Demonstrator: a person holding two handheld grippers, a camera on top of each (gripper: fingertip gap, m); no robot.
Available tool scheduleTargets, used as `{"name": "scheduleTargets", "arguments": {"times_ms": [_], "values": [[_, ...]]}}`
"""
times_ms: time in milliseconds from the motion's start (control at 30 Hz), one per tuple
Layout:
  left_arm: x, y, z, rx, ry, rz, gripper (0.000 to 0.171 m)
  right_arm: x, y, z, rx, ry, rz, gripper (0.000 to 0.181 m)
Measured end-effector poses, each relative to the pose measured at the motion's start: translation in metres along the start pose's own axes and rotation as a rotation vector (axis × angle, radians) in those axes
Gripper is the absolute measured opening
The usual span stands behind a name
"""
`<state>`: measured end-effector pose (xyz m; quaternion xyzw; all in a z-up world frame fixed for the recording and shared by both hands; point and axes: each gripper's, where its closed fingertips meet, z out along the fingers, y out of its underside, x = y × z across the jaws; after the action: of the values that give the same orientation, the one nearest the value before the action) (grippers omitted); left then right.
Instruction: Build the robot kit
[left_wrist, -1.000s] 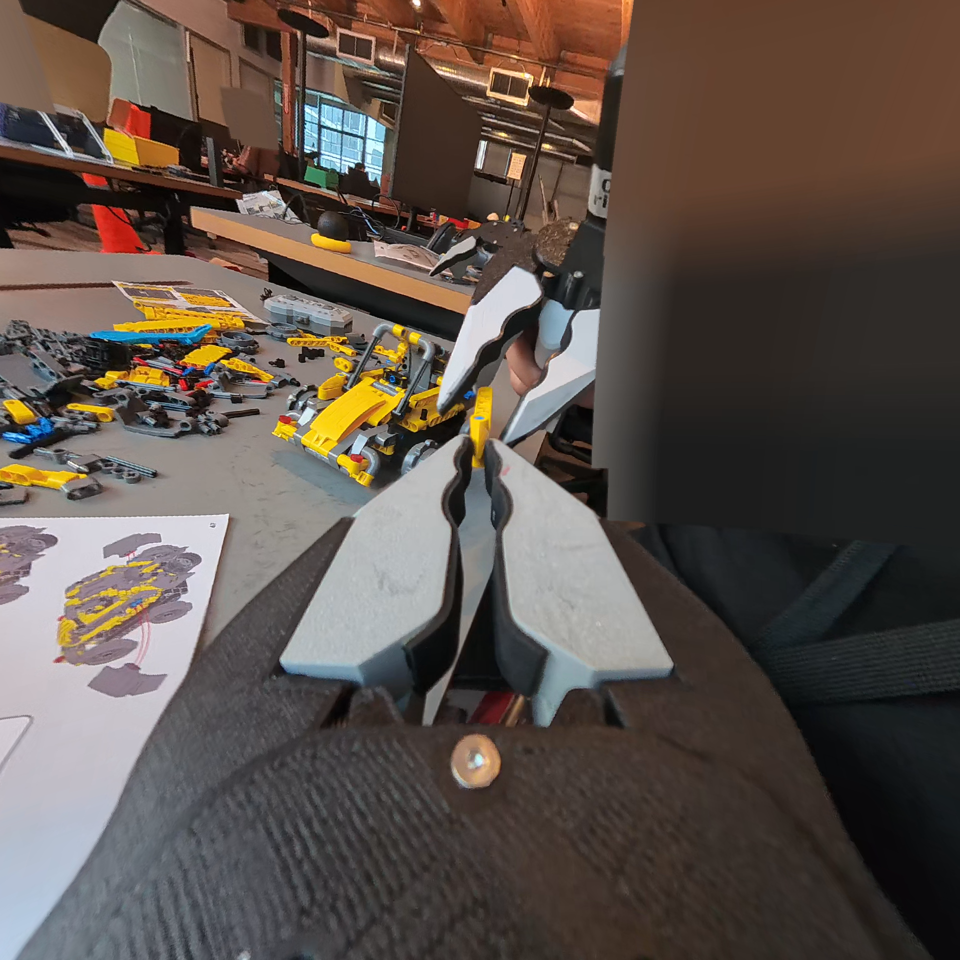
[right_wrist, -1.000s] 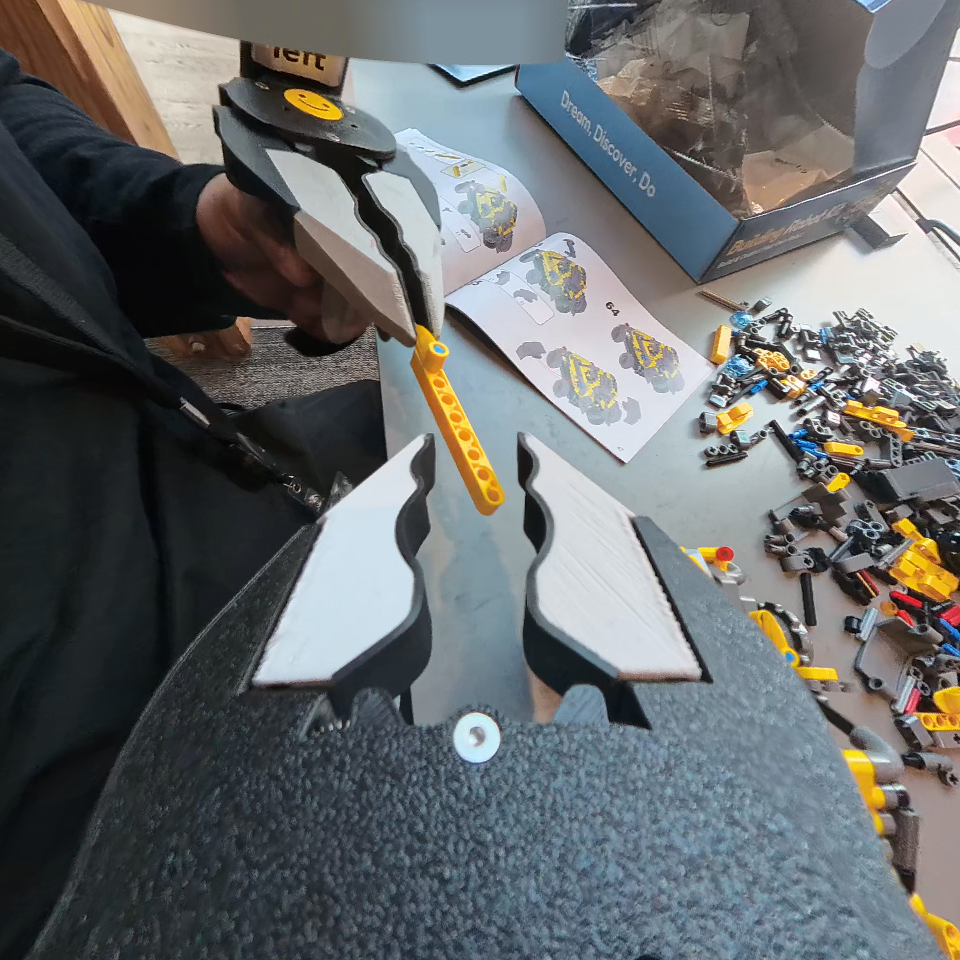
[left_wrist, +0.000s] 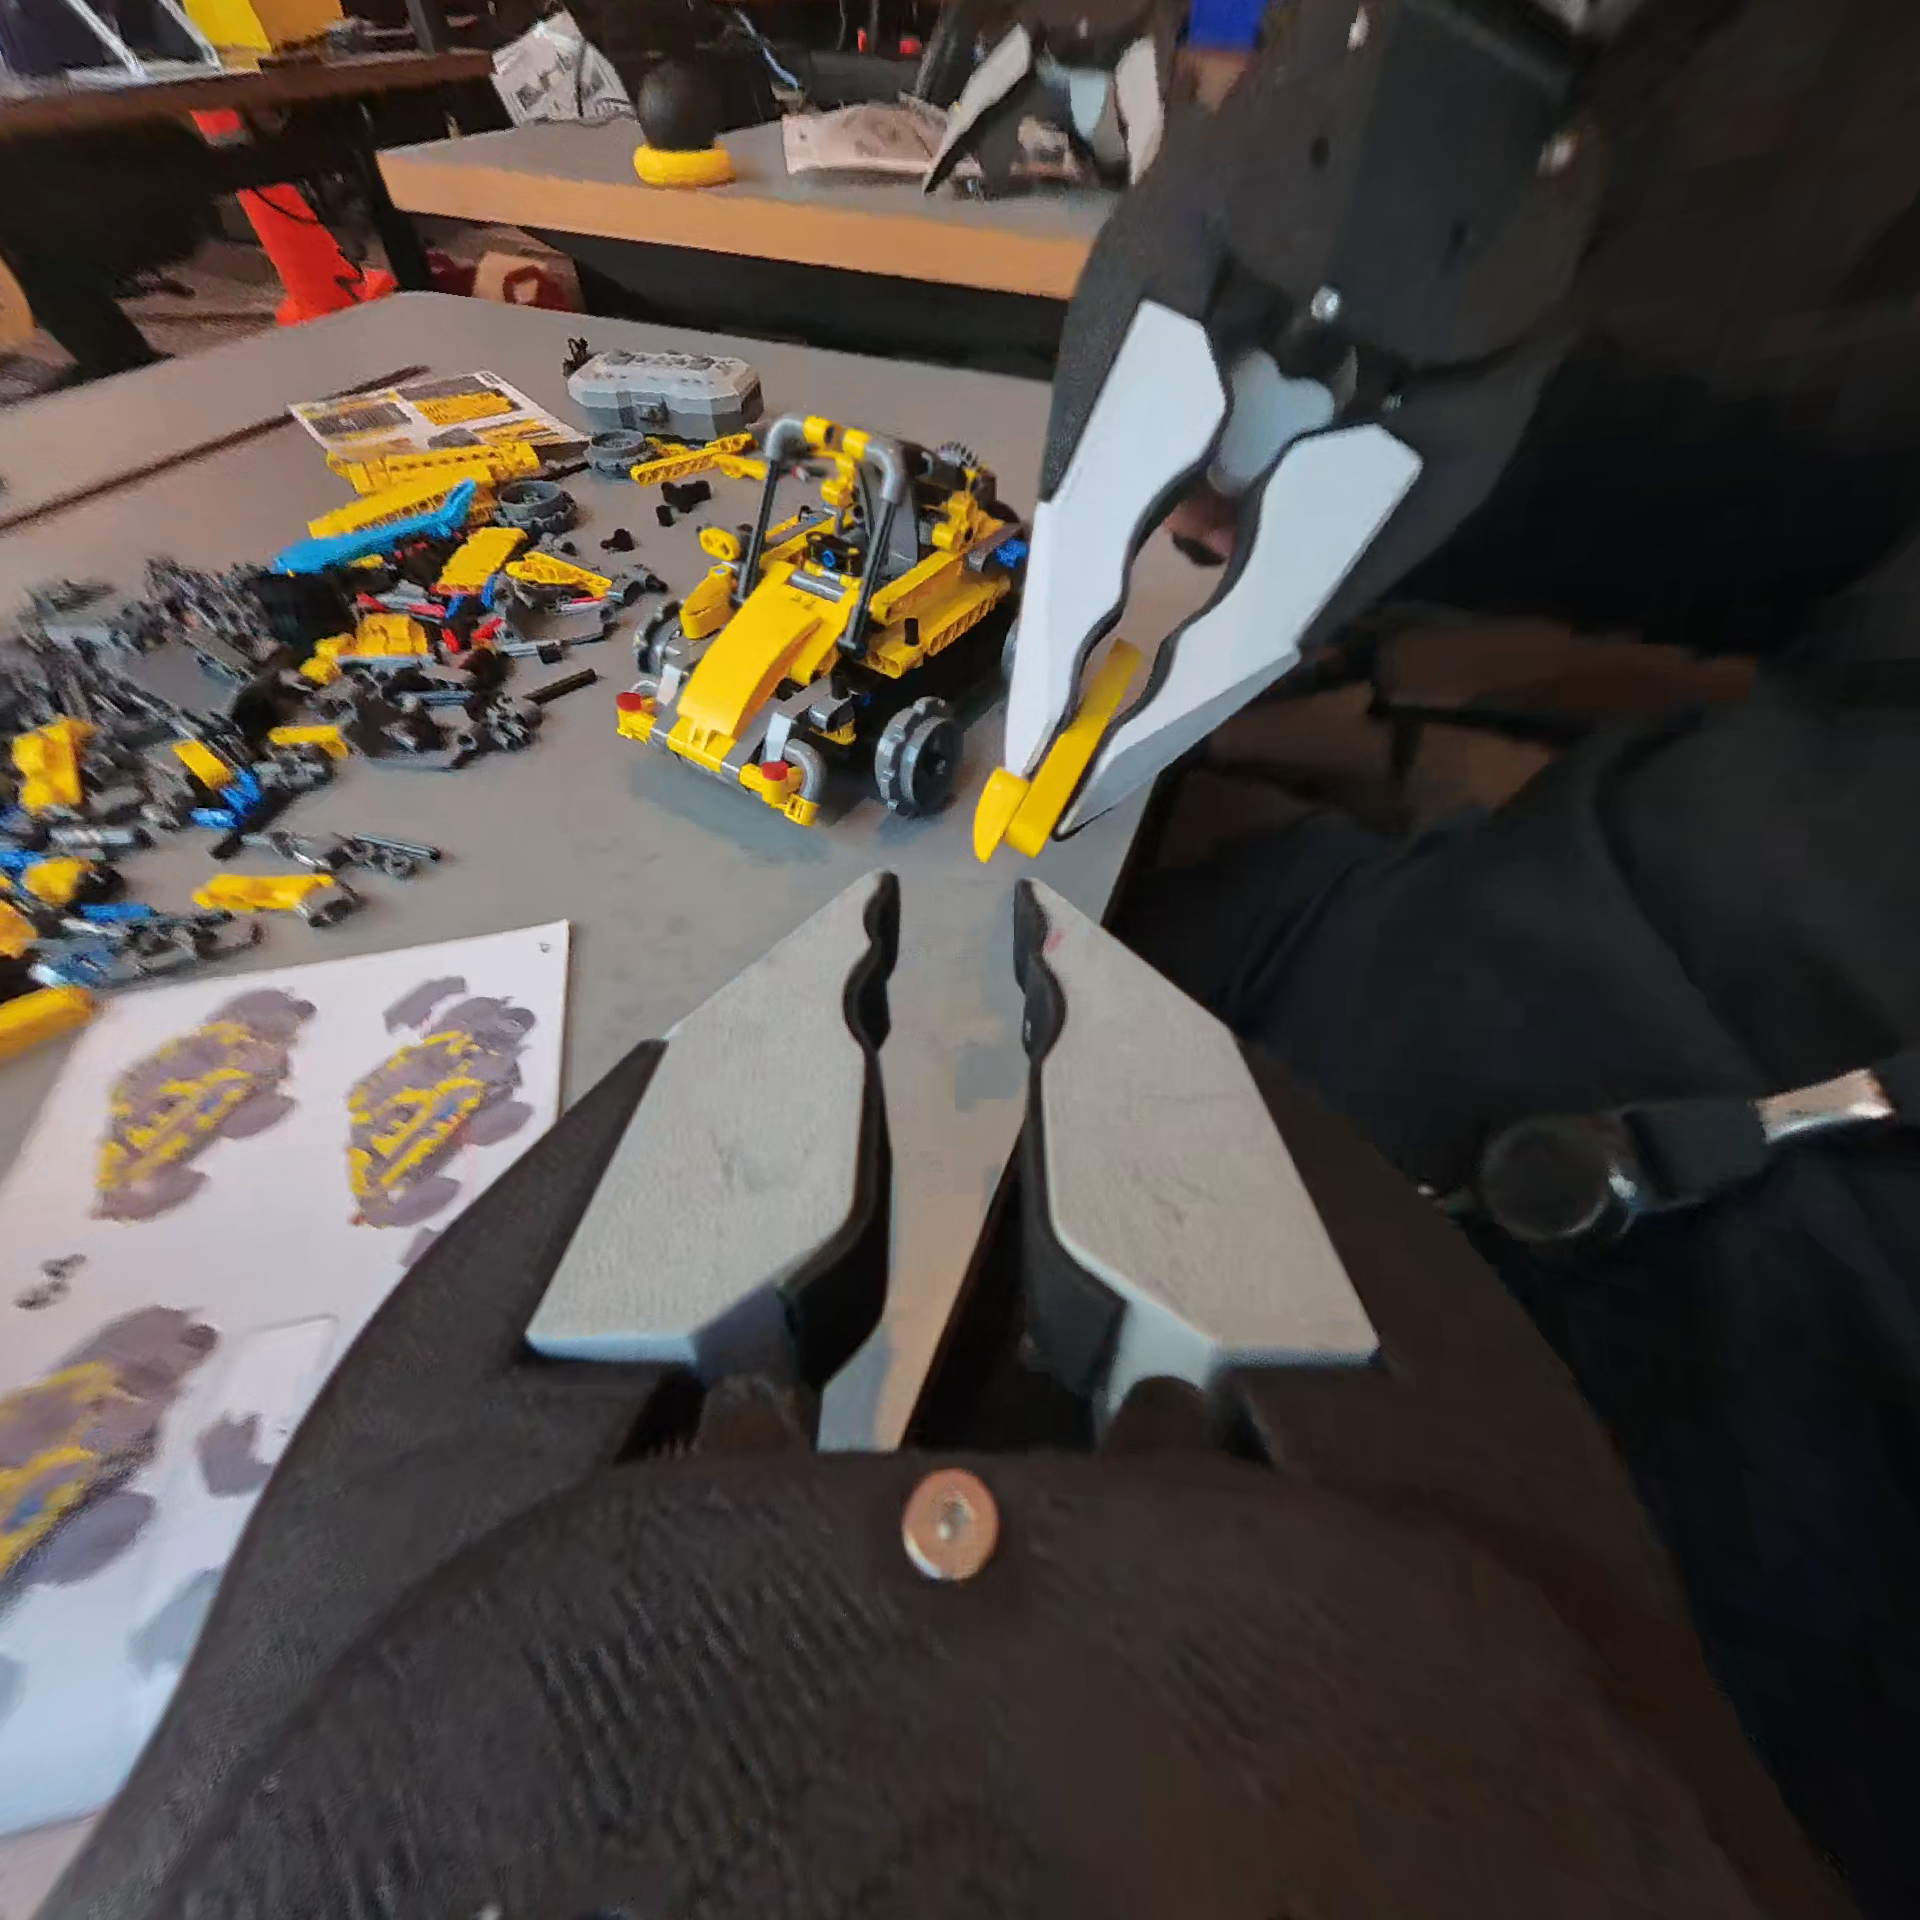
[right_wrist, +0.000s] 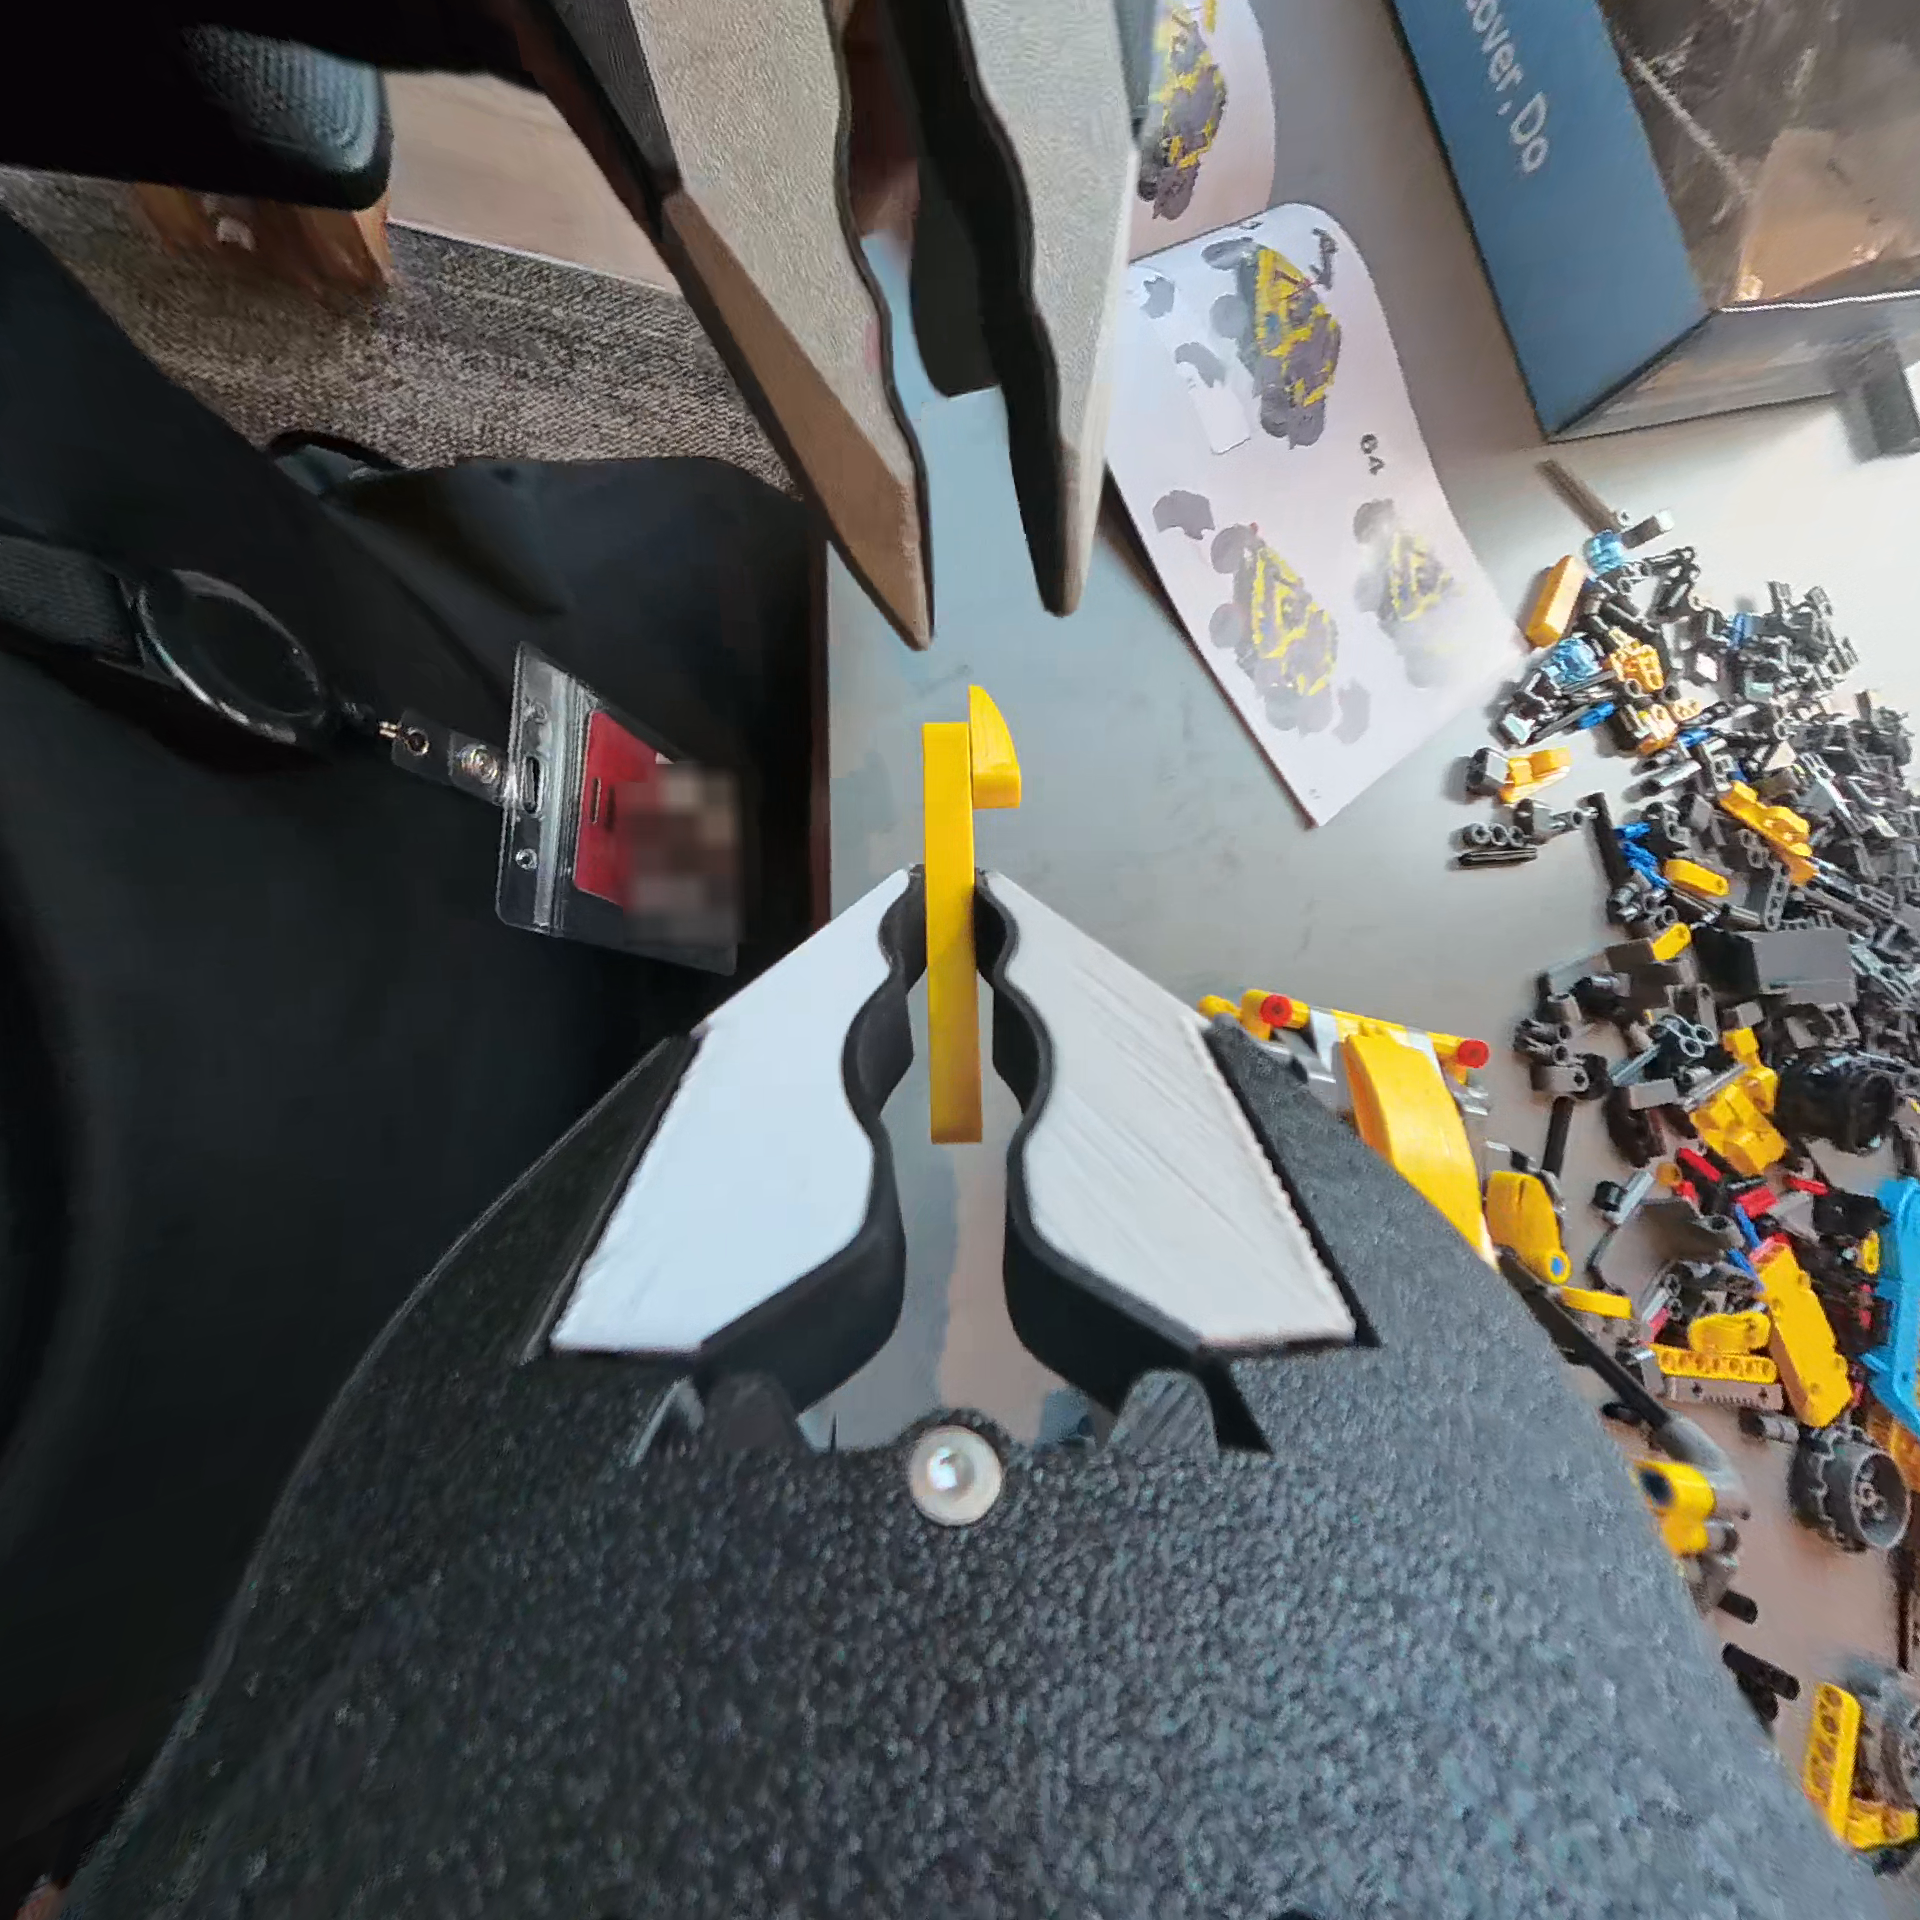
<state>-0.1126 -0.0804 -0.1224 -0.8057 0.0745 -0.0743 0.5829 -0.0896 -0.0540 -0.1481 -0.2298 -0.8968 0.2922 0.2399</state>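
My right gripper (right_wrist: 948, 883) is shut on a long yellow beam (right_wrist: 951, 935) with a small yellow piece at its far end. It holds the beam upright above the grey table's near edge (right_wrist: 1091, 831). My left gripper (left_wrist: 951, 904) is open and empty, its tips just short of the beam's end (left_wrist: 1060, 758). In the left wrist view the right gripper (left_wrist: 1049, 800) comes down from the upper right. In the right wrist view the left gripper (right_wrist: 987, 618) points down from the top. A partly built yellow vehicle (left_wrist: 831, 665) stands beside the beam.
A pile of loose yellow, black and blue parts (left_wrist: 260, 665) lies left of the vehicle and also shows in the right wrist view (right_wrist: 1714, 935). An open instruction booklet (left_wrist: 260, 1143) lies near me. A blue box (right_wrist: 1558, 208) stands at the back. A person in black sits at the table's edge. There is about 5 cm between the tips of the two grippers.
The yellow beam has passed from my left gripper to my right. The right gripper has shut on it and the left has opened and let go. Both views now tilt down.
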Motion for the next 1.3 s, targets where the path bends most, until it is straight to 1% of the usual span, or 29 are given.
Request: {"name": "scheduleTargets", "arguments": {"times_ms": [100,200,233,333,367,400,467,533,600,633,667,700,767,800,867,900,967,1067,1133,1167,1300], "values": [[0.008,0.006,0.007,-0.096,-0.006,0.182,0.017,-0.011,0.004,0.005,-0.024,-0.041,-0.045,0.007],[0.019,0.02,0.016,-0.188,0.043,0.3,0.016,-0.022,0.011,0.012,-0.057,-0.093,-0.08,0.007],[0.021,0.025,0.018,-0.219,0.06,0.329,0.016,-0.026,0.011,0.013,-0.047,-0.124,-0.075,0.007],[0.037,0.041,0.02,-0.296,0.184,0.365,0.015,-0.048,0.004,0.009,0.01,-0.308,0.053,0.007],[0.044,0.043,0.019,-0.313,0.23,0.367,0.005,-0.051,0.004,0.008,0.024,-0.349,0.112,0.007],[0.048,0.044,0.019,-0.317,0.253,0.371,0.004,-0.053,0.002,0.008,0.046,-0.382,0.175,0.007],[0.05,0.043,0.017,-0.301,0.26,0.355,0.003,-0.056,0.0,0.005,0.094,-0.433,0.295,0.007],[0.049,0.04,0.017,-0.269,0.234,0.284,0.003,-0.054,-0.003,0.002,0.144,-0.417,0.362,0.007],[0.043,0.04,0.019,-0.241,0.172,0.118,0.014,-0.061,-0.012,-0.007,0.222,-0.434,0.378,0.007],[0.046,0.043,0.019,-0.234,0.177,0.019,0.017,-0.063,-0.017,-0.011,0.259,-0.425,0.379,0.007],[0.051,0.046,0.018,-0.223,0.198,-0.063,0.023,-0.061,-0.019,-0.012,0.282,-0.387,0.372,0.007],[0.057,0.046,0.018,-0.196,0.219,-0.128,0.026,-0.057,-0.021,-0.011,0.308,-0.318,0.361,0.007],[0.072,0.034,0.019,-0.083,0.273,-0.242,0.031,-0.051,-0.023,-0.009,0.349,-0.211,0.343,0.007],[0.077,0.025,0.02,-0.015,0.292,-0.296,0.031,-0.053,-0.022,-0.007,0.341,-0.209,0.35,0.007],[0.074,0.01,0.02,0.106,0.268,-0.384,0.025,-0.058,-0.02,-0.004,0.333,-0.234,0.391,0.007],[0.069,0.004,0.018,0.158,0.25,-0.428,0.024,-0.059,-0.021,-0.003,0.341,-0.219,0.4,0.007],[0.066,-0.006,0.013,0.243,0.26,-0.507,0.02,-0.057,-0.025,-0.007,0.385,-0.157,0.39,0.007],[0.064,-0.007,0.012,0.286,0.257,-0.574,0.014,-0.048,-0.024,-0.009,0.374,0.017,0.313,0.007],[0.064,-0.005,0.016,0.287,0.249,-0.615,0.014,-0.04,-0.02,-0.011,0.332,0.164,0.22,0.007],[0.065,-0.005,0.017,0.286,0.248,-0.631,0.018,-0.037,-0.02,-0.012,0.318,0.22,0.176,0.007],[0.064,-0.01,0.014,0.315,0.241,-0.656,0.018,-0.032,-0.027,-0.013,0.271,0.375,0.014,0.008]]}}
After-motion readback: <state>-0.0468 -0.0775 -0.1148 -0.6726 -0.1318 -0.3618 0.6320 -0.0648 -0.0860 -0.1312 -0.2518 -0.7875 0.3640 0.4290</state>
